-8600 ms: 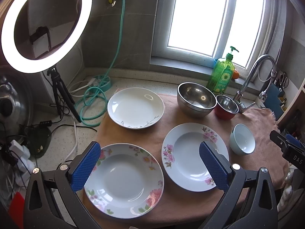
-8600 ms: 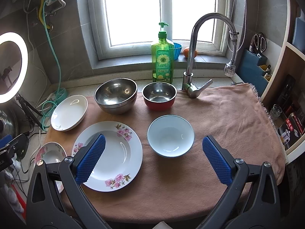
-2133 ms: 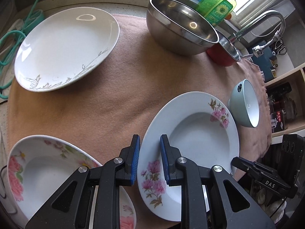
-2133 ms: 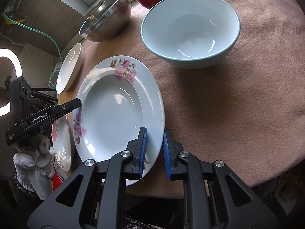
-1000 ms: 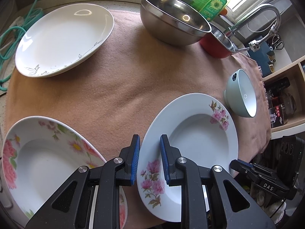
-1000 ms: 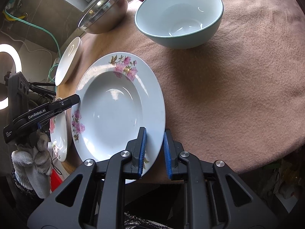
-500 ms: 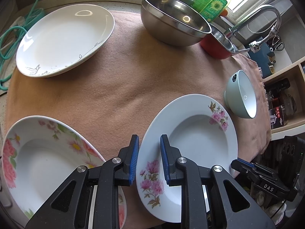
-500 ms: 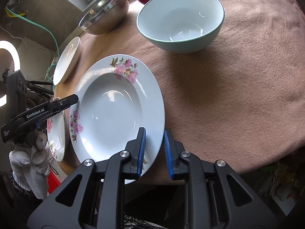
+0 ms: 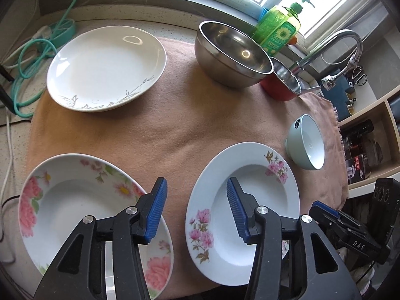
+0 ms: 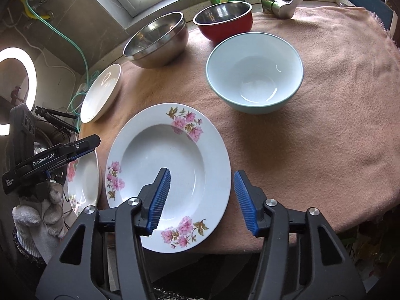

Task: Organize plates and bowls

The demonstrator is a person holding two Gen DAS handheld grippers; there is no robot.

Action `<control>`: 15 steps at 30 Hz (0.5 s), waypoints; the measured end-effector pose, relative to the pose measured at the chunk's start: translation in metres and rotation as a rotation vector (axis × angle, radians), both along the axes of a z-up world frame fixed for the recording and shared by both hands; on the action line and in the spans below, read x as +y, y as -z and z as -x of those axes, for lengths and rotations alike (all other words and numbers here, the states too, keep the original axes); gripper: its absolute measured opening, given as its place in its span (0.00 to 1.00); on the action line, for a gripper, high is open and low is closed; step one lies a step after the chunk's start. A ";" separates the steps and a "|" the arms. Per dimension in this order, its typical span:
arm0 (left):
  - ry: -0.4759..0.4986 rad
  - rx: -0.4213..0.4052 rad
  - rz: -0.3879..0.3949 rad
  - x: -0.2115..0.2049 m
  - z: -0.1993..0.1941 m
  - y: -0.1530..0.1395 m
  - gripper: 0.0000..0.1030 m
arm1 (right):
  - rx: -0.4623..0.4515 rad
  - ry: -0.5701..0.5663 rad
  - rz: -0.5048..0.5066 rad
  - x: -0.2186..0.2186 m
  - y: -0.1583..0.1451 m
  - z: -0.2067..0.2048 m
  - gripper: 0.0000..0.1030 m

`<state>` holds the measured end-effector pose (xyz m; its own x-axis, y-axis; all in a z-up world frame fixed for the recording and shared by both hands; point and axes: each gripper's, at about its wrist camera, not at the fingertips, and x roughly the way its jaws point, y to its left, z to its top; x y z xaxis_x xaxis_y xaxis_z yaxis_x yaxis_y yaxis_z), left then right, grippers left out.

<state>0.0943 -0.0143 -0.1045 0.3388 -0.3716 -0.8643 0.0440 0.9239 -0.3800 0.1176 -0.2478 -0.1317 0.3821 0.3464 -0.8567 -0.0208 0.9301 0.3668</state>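
A pink-flowered deep plate [image 9: 252, 195] [image 10: 172, 160] lies on the brown cloth near the front edge. My left gripper [image 9: 196, 206] is open, its jaws astride the plate's left rim. My right gripper [image 10: 202, 195] is open, astride its right rim. A second floral plate [image 9: 75, 207] [image 10: 83, 177] lies to the left. A white plate [image 9: 105, 65] [image 10: 101, 92], a steel bowl [image 9: 232, 55] [image 10: 157, 40], a red bowl [image 9: 282, 85] [image 10: 225, 20] and a pale blue bowl [image 9: 306, 147] [image 10: 255, 72] stand further back.
A green soap bottle [image 9: 277, 28] and a tap [image 9: 332, 47] stand at the back by the window. A green hose [image 9: 32, 57] lies left of the cloth [image 9: 175, 125]. A shelf unit [image 9: 370, 137] is at the right. A ring light [image 10: 15, 87] stands far left.
Both grippers were shut on the pink-flowered plate's rim half a second ago; both have now opened and let go. The plate rests flat on the cloth.
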 end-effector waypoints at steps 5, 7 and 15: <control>-0.061 -0.021 0.003 0.018 0.014 -0.009 0.50 | -0.025 -0.044 0.002 0.020 -0.009 -0.008 0.72; -0.089 -0.036 -0.003 0.027 0.019 -0.014 0.52 | -0.033 -0.067 0.000 0.032 -0.010 -0.012 0.74; -0.226 -0.064 -0.016 0.073 0.045 -0.024 0.56 | -0.041 -0.178 -0.001 0.074 -0.012 -0.025 0.74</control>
